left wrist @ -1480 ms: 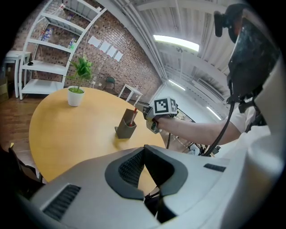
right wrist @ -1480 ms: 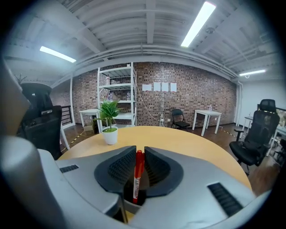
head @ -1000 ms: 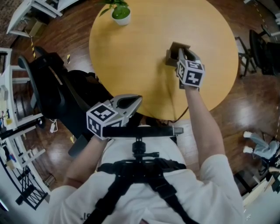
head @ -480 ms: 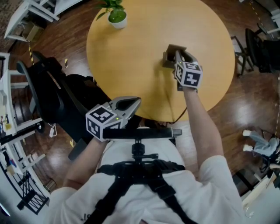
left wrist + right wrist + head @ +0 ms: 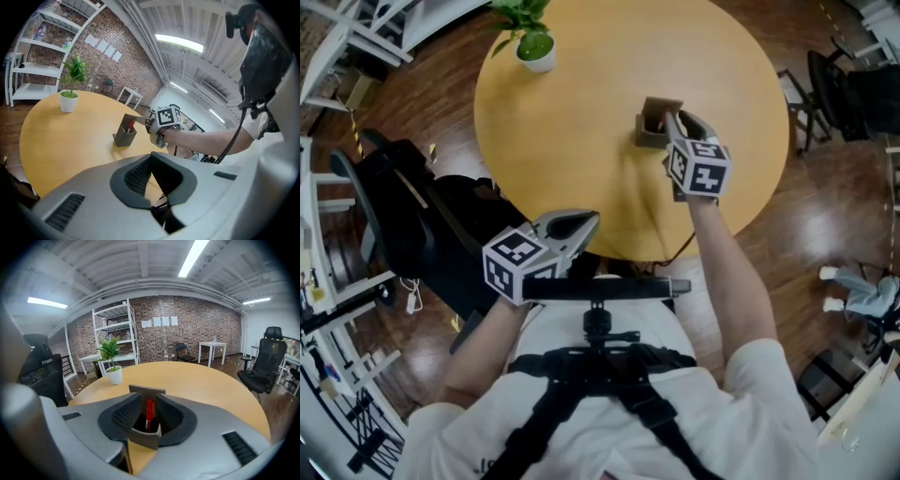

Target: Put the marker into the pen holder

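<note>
A grey pen holder [image 5: 654,127] stands on the round wooden table [image 5: 572,122]. A red marker [image 5: 149,414] stands upright inside it, also visible in the left gripper view as the marker [image 5: 131,124] in the pen holder [image 5: 124,134]. My right gripper [image 5: 675,117] hovers right over the holder [image 5: 145,439]. Its jaws are opening, with the marker between them and small gaps on both sides. My left gripper [image 5: 592,217] hangs shut and empty near the table's near edge, close to my body.
A potted plant [image 5: 532,47] sits at the table's far left edge. A black office chair [image 5: 403,206] stands left of the table, and more chairs [image 5: 853,89] stand at the right. White shelving [image 5: 112,329] lines the brick wall.
The right gripper stays over the pen holder and has shifted slightly with it in the view. The left gripper has hardly moved.
</note>
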`<state>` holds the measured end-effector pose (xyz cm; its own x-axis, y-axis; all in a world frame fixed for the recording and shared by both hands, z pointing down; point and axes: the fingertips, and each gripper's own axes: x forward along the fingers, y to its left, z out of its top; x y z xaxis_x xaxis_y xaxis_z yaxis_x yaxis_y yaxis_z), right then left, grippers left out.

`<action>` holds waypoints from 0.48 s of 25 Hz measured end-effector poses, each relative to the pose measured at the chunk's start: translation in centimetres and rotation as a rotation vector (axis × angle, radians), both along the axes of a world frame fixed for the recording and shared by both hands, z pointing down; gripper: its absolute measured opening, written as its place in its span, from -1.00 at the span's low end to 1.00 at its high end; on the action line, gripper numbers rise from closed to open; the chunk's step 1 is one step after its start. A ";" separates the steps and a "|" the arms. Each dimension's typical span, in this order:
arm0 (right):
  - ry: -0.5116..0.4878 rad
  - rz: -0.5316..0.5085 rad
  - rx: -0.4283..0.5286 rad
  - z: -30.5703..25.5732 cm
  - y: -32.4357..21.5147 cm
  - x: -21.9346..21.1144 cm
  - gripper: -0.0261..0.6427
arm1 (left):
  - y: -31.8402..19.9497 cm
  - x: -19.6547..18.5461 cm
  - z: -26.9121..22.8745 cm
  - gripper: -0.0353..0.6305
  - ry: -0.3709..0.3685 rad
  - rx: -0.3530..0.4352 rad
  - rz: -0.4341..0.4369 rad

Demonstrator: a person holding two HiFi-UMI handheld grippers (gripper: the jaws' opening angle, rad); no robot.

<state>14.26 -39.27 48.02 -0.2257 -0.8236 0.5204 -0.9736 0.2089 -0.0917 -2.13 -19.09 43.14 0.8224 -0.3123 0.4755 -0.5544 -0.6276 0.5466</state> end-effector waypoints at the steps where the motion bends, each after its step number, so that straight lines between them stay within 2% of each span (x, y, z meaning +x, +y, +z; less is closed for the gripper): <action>1: -0.006 0.000 0.009 -0.5 0.4 0.0 -0.66 | 0.0 0.1 0.0 -0.90 0.003 0.001 0.002; 5: -0.012 -0.004 0.020 -2.6 2.7 0.0 -0.66 | -0.2 0.3 -0.2 -0.90 0.015 0.009 0.013; 12: -0.063 -0.018 -0.019 -4.0 8.8 0.3 -0.66 | -0.3 0.9 -0.1 -0.90 0.025 0.022 0.052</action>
